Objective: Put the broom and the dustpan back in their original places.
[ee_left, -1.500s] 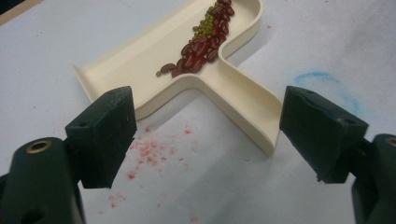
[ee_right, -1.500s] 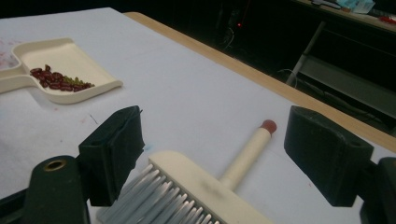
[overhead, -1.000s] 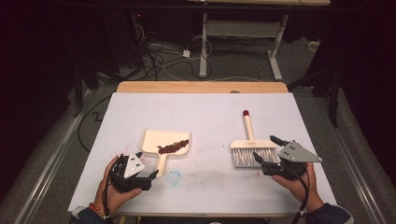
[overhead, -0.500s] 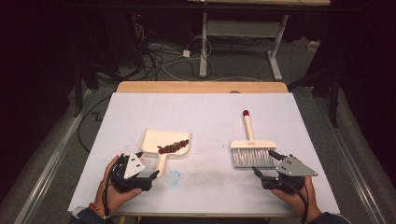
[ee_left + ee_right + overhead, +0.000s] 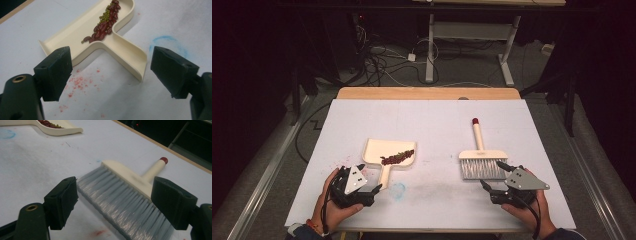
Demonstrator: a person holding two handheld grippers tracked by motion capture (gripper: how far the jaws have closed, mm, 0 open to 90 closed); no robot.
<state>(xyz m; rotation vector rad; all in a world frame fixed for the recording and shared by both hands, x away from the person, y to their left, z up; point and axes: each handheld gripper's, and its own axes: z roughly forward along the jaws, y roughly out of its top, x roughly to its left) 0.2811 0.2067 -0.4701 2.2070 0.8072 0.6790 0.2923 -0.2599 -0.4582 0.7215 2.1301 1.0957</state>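
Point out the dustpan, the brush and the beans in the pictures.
dustpan (image 5: 373, 150): high view, on the bare cream floor of the pan.
brush (image 5: 125, 172): right gripper view, on the cream head above the grey bristles.
beans (image 5: 102, 31): left gripper view, on the red heap inside the pan.

Beans (image 5: 397, 159) in dustpan (image 5: 388, 150) left, brush (image 5: 482, 162) right, on table (image 5: 427, 120)

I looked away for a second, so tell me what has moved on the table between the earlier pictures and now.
The right tongs drew back from the brush toward the near edge of the table, open and holding nothing. The left tongs stayed open beside the dustpan handle. The brush, the dustpan and the beans in it lie where they were.
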